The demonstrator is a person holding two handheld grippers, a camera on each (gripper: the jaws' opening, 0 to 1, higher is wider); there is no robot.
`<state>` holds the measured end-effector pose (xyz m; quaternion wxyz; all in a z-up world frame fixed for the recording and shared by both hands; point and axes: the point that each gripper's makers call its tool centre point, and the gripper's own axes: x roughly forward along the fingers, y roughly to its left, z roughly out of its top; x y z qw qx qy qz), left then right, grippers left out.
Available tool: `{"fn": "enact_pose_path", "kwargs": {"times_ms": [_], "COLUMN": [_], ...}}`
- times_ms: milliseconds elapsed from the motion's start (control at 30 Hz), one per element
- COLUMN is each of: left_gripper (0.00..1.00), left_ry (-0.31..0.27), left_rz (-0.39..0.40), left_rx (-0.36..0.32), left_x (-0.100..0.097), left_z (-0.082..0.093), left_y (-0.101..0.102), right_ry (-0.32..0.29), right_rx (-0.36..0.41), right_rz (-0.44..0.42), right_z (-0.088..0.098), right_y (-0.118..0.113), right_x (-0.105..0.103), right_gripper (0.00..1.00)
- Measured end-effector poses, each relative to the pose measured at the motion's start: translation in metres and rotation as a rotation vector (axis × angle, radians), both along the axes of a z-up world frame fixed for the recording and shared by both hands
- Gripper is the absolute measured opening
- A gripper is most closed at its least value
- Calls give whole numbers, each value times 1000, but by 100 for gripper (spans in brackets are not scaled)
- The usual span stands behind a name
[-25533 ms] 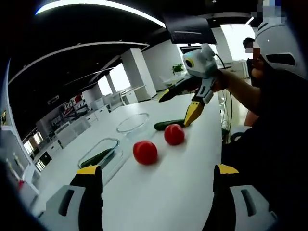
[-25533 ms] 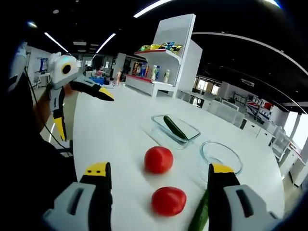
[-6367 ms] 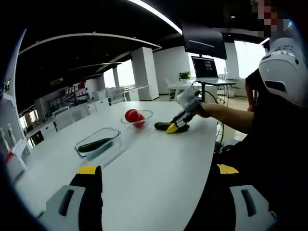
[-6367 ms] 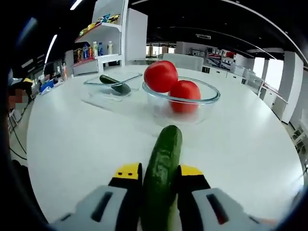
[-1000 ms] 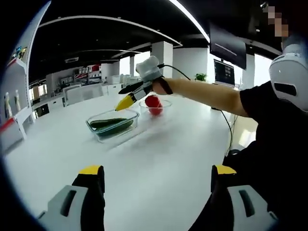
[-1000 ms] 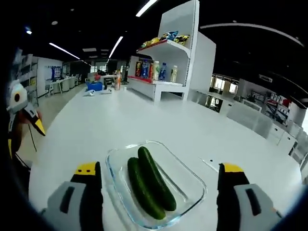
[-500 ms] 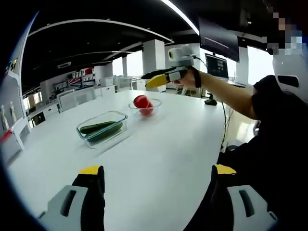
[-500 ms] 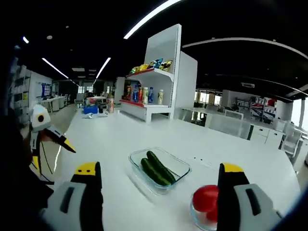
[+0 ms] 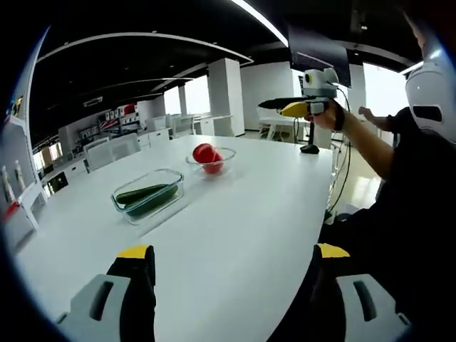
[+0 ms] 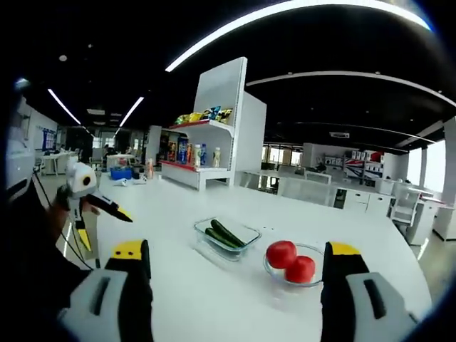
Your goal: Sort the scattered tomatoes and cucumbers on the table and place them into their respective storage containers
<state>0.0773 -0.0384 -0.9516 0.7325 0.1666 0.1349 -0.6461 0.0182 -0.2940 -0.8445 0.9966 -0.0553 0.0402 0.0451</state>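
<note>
Right gripper view: 2 tomatoes (image 10: 291, 261) in bowl (image 10: 314, 279), cucumbers (image 10: 221, 235) in tray (image 10: 246, 234); both grippers spread, empty.

A long white table (image 9: 235, 228) runs through an open office with a dark ceiling crossed by curved light strips (image 10: 285, 14). At upper centre of the right gripper view stands a white shelf unit (image 10: 214, 135) with bottles; bright windows (image 9: 199, 96) and a white column (image 9: 229, 96) sit at centre of the left gripper view.

Probably an open-plan office: desks (image 9: 107, 146), monitor (image 9: 318, 57)
</note>
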Motion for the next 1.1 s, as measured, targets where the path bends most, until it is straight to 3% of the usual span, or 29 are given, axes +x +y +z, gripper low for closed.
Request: {"fn": "enact_pose_path", "kwargs": {"times_ms": [267, 433, 567, 933, 1100], "left_gripper": [90, 90, 90, 90, 90], "left_ry": [-20, -24, -27, -36, -38], "left_rz": [1, 7, 11, 9, 8], "left_rx": [-9, -9, -10, -14, -14], "left_x": [-4, -3, -4, -6, -5], "left_z": [6, 6, 5, 8, 9], "left_y": [1, 4, 7, 10, 9], "right_ry": [-14, 76, 95, 124, 158], "right_rx": [31, -24, -39, -19, -55], "right_rz": [-18, -34, -20, 2, 11], "right_z": [6, -16, -22, -36, -44], "right_y": [9, 13, 18, 24, 26], "right_x": [-48, -70, -85, -84, -82], "right_gripper": [97, 97, 97, 97, 97]}}
